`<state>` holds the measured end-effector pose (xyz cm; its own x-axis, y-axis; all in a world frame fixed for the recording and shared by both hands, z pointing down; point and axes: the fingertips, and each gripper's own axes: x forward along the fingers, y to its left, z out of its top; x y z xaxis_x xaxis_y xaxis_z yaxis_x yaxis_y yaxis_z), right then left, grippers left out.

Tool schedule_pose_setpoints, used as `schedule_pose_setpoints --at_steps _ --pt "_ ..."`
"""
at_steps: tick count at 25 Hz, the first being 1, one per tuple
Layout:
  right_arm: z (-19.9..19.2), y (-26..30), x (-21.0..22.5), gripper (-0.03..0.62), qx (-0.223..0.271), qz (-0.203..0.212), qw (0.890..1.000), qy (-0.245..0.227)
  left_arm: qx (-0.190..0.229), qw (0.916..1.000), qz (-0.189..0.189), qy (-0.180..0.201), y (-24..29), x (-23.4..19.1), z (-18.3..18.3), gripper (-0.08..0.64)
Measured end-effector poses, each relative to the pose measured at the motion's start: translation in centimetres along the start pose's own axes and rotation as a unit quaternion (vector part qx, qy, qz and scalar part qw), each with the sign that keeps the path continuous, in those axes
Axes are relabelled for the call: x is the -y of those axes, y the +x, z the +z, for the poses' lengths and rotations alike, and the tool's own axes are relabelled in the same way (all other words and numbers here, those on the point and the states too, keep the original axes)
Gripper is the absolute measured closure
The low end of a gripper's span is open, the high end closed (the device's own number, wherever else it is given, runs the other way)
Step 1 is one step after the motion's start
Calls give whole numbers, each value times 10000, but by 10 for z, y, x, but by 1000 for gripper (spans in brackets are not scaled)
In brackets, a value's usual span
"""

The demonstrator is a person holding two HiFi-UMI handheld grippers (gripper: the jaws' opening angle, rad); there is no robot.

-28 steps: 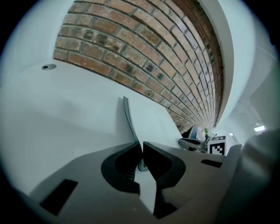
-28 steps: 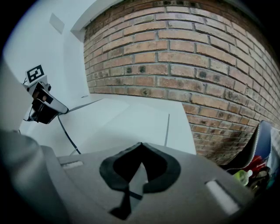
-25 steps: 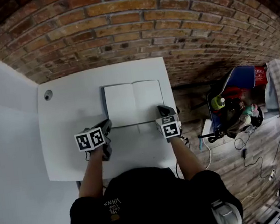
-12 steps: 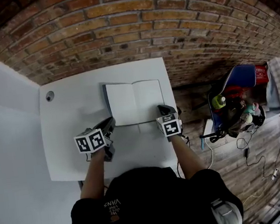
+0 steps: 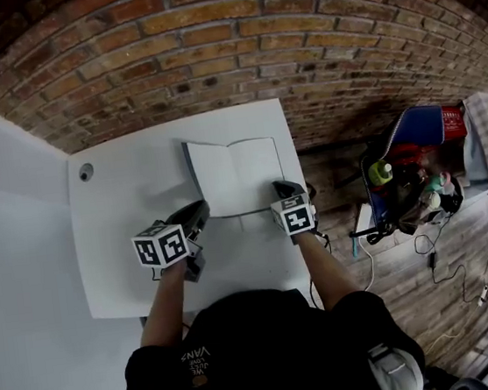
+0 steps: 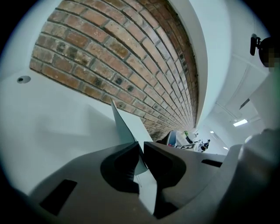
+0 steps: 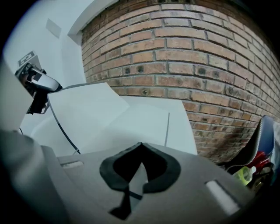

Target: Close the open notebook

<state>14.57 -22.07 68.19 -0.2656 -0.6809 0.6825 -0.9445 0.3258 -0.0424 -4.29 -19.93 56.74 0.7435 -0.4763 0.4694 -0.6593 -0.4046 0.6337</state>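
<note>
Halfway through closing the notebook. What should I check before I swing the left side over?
1. Left gripper grip on the left cover: ok, the sheet runs between its shut jaws.
2. Left cover clear of the table: ok, it stands tilted up.
3. Right gripper holding the right page down: cannot tell; its jaws are shut at the near right corner, but no view shows pressure.
4. Landing area free: likely not ok, the right gripper lies over that corner.
5. Loose items on the right page: ok, none seen.
</note>
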Motion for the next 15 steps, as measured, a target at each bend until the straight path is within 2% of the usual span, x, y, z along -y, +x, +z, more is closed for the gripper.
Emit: schedule_pose_setpoints --at_steps 7,15 --pt "0 -1 0 595 4 22 10000 43 -155 9988 -315 342 11 25 5 512" --pt "-3 -1 9 594 132 86 9995 283 -244 9968 -548 534 23 44 4 512"
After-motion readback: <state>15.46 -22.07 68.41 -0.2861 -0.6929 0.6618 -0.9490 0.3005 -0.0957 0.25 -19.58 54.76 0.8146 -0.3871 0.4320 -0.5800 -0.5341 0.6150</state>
